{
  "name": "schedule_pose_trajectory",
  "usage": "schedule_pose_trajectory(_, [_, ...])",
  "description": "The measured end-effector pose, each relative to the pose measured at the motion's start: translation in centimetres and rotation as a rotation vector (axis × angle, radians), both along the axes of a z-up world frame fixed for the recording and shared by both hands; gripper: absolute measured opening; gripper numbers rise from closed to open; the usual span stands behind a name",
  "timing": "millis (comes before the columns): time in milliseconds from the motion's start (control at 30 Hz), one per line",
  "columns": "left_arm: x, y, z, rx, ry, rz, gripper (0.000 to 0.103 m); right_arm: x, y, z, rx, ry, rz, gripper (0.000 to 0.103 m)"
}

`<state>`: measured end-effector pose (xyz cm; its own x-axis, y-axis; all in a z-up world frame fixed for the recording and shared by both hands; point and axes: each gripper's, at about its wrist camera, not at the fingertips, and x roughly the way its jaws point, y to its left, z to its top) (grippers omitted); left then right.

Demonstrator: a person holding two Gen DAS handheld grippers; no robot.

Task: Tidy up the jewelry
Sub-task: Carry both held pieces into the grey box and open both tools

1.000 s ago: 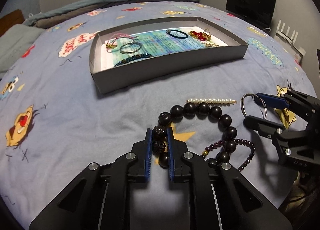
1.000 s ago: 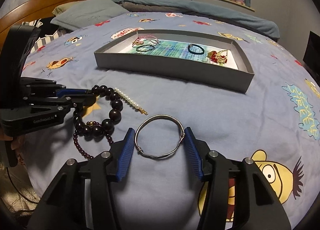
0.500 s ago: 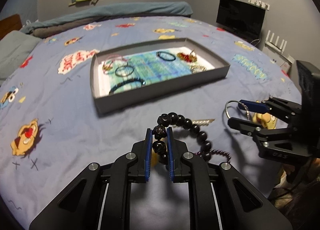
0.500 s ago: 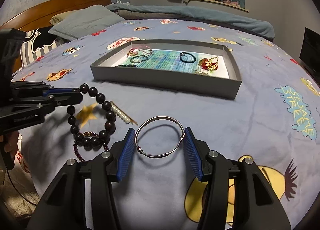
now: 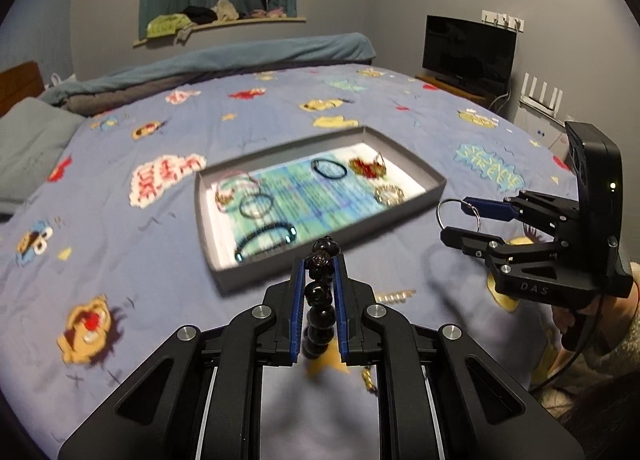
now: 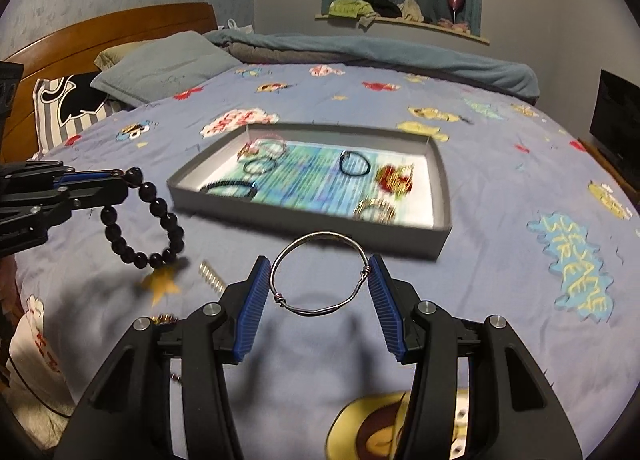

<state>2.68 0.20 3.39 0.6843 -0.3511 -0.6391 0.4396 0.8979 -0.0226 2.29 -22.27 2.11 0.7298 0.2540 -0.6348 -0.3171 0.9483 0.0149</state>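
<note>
My left gripper is shut on a black bead bracelet and holds it above the bed; the bracelet hangs as a loop in the right wrist view. My right gripper is shut on a silver wire bangle, also lifted; it also shows in the left wrist view. A grey tray ahead holds several bracelets and a red and gold piece; the tray also shows in the right wrist view.
A pearl hair clip and a dark purple bead bracelet lie on the blue cartoon bedspread below the grippers. Pillows and a wooden headboard are at the left. A TV stands at the far right.
Both grippers have risen and moved toward the tray. The black bead bracelet has come fully off the bed and now hangs from the left gripper. The bangle stays gripped.
</note>
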Motion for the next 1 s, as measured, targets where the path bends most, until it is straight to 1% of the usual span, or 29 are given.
schedule_pose_trajectory(167, [1.6, -0.2, 2.0, 0.017, -0.045, 0.003, 0.015, 2.5, -0.3, 1.2, 0.001, -0.022, -0.014, 0.05])
schedule_pose_trajectory(267, [3.0, -0.7, 2.9, 0.02, -0.058, -0.003, 0.015, 4.2, -0.4, 1.4, 0.003, -0.027, -0.023, 0.05])
schedule_pose_trajectory(400, [5.5, -2.0, 3.3, 0.034, -0.061, -0.015, 0.015, 6.4, -0.1, 1.3, -0.002, -0.021, -0.038, 0.05])
schedule_pose_trajectory(533, [7.8, -3.2, 2.7, 0.04, -0.051, -0.023, 0.015, 8.5, 0.1, 0.4, -0.001, 0.012, -0.044, 0.05])
schedule_pose_trajectory(633, [9.9, -4.0, 1.9, 0.014, -0.026, -0.037, 0.015, 9.7, 0.6, -0.4, 0.004, 0.05, -0.029, 0.05])
schedule_pose_trajectory(767, [11.5, -4.5, 0.6, -0.019, 0.015, -0.052, 0.015, 10.8, 1.9, -1.3, -0.006, 0.086, 0.006, 0.05])
schedule_pose_trajectory(933, [13.2, -4.0, -1.3, -0.016, 0.059, -0.018, 0.015, 12.1, 3.5, -2.5, -0.045, 0.13, 0.045, 0.05])
schedule_pose_trajectory(1000, [13.7, -3.5, -2.0, -0.006, 0.073, 0.0, 0.015, 12.5, 3.8, -3.0, -0.064, 0.15, 0.043, 0.05])
